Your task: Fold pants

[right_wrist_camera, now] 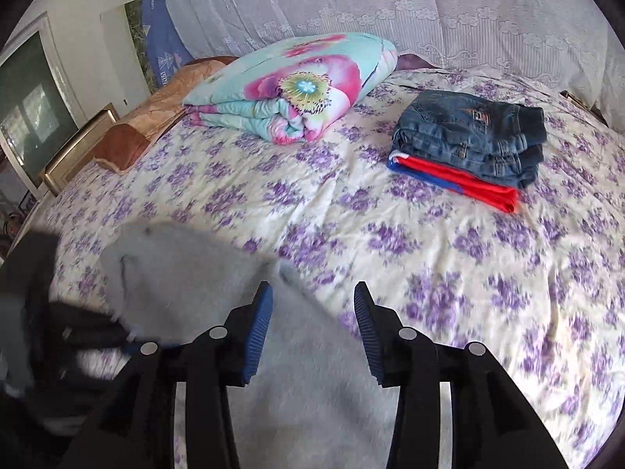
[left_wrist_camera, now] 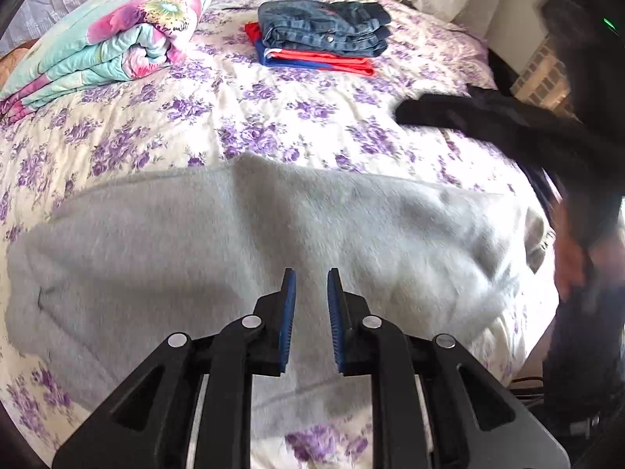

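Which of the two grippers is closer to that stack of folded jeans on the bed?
Hard to call. The folded jeans lie far ahead of both: the right gripper and left gripper both hover open over the grey pants.

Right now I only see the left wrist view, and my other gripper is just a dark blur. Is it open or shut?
Observer: Open. The right gripper has its fingers spread wide with nothing held, over the edge of the grey pants.
Operator: Is it all over the pants?
Observer: No. One finger is over the pants and the other is over the flowery sheet.
Operator: Is there anything past the folded blanket?
Observer: Yes, a framed glass pane stands beyond the left side of the bed.
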A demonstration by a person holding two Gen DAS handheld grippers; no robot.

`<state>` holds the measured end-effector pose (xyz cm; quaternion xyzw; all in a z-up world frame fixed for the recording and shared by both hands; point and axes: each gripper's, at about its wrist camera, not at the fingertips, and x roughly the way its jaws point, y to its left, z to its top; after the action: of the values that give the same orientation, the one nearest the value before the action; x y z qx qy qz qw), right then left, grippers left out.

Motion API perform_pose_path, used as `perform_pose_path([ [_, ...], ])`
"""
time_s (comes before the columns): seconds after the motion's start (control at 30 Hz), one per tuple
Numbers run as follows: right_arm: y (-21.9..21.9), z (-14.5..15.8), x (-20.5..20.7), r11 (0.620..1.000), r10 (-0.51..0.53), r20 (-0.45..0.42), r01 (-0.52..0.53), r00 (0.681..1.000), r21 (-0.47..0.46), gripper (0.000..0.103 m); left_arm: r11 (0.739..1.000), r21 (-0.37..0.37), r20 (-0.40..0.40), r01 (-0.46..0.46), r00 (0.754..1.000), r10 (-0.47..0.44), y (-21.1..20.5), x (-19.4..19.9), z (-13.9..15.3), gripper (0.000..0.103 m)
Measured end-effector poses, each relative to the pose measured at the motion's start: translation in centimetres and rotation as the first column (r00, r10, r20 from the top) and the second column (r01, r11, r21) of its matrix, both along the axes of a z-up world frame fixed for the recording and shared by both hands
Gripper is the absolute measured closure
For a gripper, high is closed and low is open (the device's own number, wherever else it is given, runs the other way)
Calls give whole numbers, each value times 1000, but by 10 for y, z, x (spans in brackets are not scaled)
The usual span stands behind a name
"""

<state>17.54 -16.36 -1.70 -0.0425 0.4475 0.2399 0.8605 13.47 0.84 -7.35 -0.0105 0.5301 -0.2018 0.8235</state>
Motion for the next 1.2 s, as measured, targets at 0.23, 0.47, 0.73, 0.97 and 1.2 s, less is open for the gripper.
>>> perform_pose_path([
  [0.23,-9,-45,-105,999,-24,-49,26,998,42,72,999,25,-139,-32,990,35,-18,89,-59,91],
  [0.47,4,-124,-105,989,-130,-183,140,975,44,75,999,-23,-104,-23,994,20,-10,87,-61,91],
  [0.73,-28,-94,-132,942,-275,-136,295,952,160,60,1000,-16,-62,1,998,-2,-8,58,-44,92],
  [0.97,-192,-56,-216,670,-703,-67,692,708,269,30,995,-46,-21,90,996,-91,-11,-43,-40,90],
  [1.2,-292,-115,-219,442,-690,-354,755,632,484,30,997,-60,-9,46,999,-47,-5,-74,-62,89],
])
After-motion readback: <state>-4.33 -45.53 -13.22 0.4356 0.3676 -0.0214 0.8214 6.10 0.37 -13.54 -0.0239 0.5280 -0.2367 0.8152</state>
